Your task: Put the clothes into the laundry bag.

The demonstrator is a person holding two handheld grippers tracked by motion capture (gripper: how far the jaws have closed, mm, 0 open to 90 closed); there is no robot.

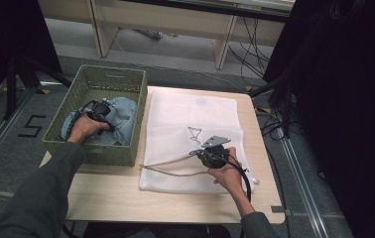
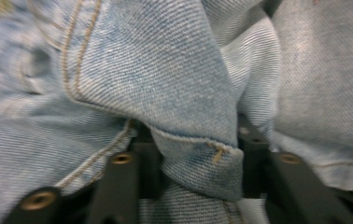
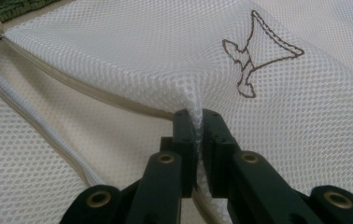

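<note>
Left gripper is down in the green basket on the left, clamped on a jeans fold. Right gripper pinches the mesh bag's top layer, probably holding its mouth open for the jeans.

A light wooden table stands on grey floor; black curtains flank pale shelving behind.

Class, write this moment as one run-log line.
left gripper: shut on jeans in basket | right gripper: shut on mesh bag
</note>
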